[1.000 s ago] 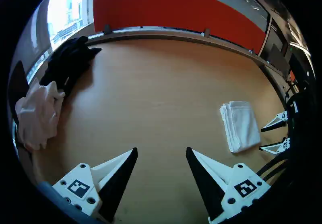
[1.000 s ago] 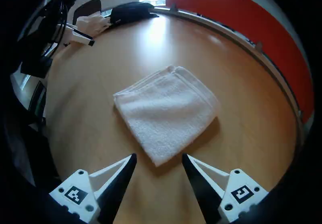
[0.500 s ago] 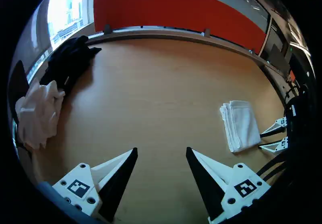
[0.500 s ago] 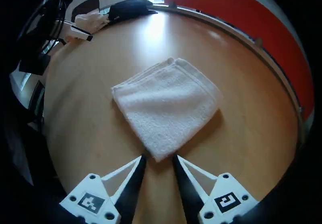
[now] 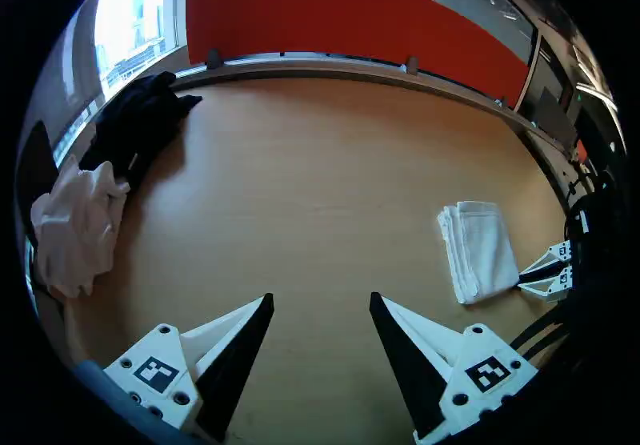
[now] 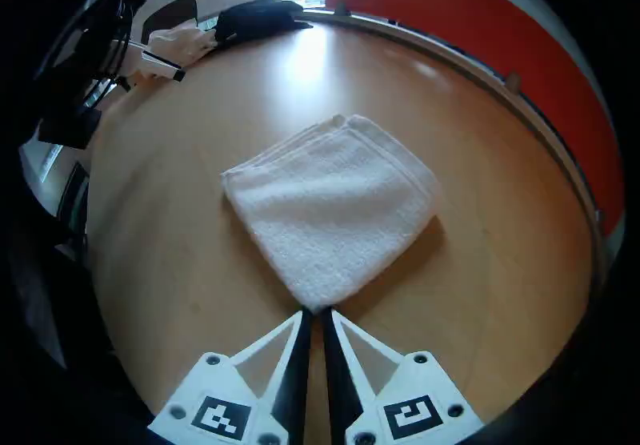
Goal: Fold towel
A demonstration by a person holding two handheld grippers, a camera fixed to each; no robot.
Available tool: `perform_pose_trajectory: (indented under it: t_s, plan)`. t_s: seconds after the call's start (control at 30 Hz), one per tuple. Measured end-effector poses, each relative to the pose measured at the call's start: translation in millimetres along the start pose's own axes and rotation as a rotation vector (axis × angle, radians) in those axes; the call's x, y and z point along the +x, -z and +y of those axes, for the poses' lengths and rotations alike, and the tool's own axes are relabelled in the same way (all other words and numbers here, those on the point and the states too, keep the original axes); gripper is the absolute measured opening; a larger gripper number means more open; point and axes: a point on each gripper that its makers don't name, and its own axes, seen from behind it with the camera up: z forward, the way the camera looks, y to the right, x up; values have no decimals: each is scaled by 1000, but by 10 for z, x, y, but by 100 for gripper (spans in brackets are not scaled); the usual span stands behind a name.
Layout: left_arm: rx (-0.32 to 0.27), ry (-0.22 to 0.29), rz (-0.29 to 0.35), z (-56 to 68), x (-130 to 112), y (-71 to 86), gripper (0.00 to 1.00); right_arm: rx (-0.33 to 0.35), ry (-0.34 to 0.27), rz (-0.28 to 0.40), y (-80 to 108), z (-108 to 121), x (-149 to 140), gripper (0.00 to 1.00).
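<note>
The right gripper (image 6: 312, 321) has closed nearly shut at the near corner of the limp-looking folded white terry towel (image 6: 332, 205); the left gripper (image 5: 320, 317) gapes empty.

Count: 1 desk (image 5: 320, 173), 1 folded towel (image 5: 478, 249), 1 crumpled white cloth (image 5: 72, 229), 1 black bundle (image 5: 136, 125), 1 red divider panel (image 5: 352, 25). Plus left hand-held gripper (image 5: 320, 297) and right hand-held gripper (image 6: 314, 313), so 2.
</note>
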Motion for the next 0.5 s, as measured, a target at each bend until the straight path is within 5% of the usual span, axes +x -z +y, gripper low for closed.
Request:
perform_pose_trajectory:
  t_s: [0.3,0.5]
  plan:
    - [0,4,0,-4,8,-5,89,-10,-20,26,44,30,132,5]
    - [-1,6,3,-12,15,-2,89,-23,-3,81,188,77,485,5]
